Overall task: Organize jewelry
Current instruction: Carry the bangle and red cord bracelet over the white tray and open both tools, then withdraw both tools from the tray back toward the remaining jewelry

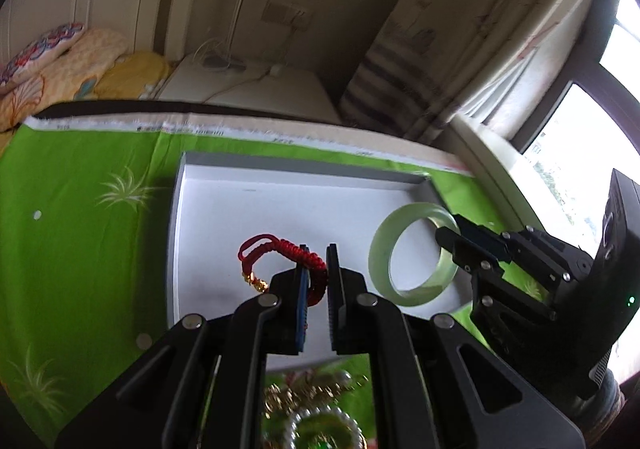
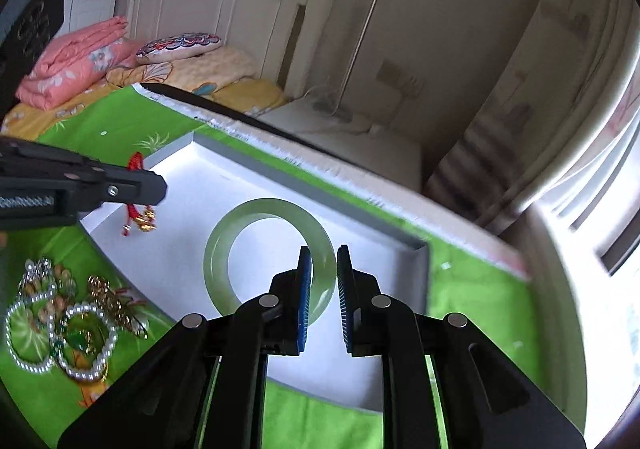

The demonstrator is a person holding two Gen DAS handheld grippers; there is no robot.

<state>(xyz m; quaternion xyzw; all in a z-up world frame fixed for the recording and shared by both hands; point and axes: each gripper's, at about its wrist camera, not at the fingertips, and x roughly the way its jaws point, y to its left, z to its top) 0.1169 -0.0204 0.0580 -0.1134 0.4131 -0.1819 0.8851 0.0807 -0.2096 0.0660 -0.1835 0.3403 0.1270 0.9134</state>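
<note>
Green floral cloth [image 2: 320, 421] covered the bedroom table, where a shallow white tray [image 1: 280, 201] sat. Over the tray, the left gripper [image 1: 318, 273] clenched a red braided bracelet [image 1: 280, 251], while the right gripper [image 2: 322, 269] clamped the rim of a pale jade bangle [image 2: 248, 221]. Pearl bracelets [image 2: 80, 345] lay heaped on the cloth beside the tray.

A home bedroom.
A white headboard [image 2: 224, 5], folded bedding [image 2: 72, 61], a patterned pillow [image 2: 178, 47] and a curtained window [image 1: 568, 129] are seen behind the cloth-covered table [image 1: 80, 209].
</note>
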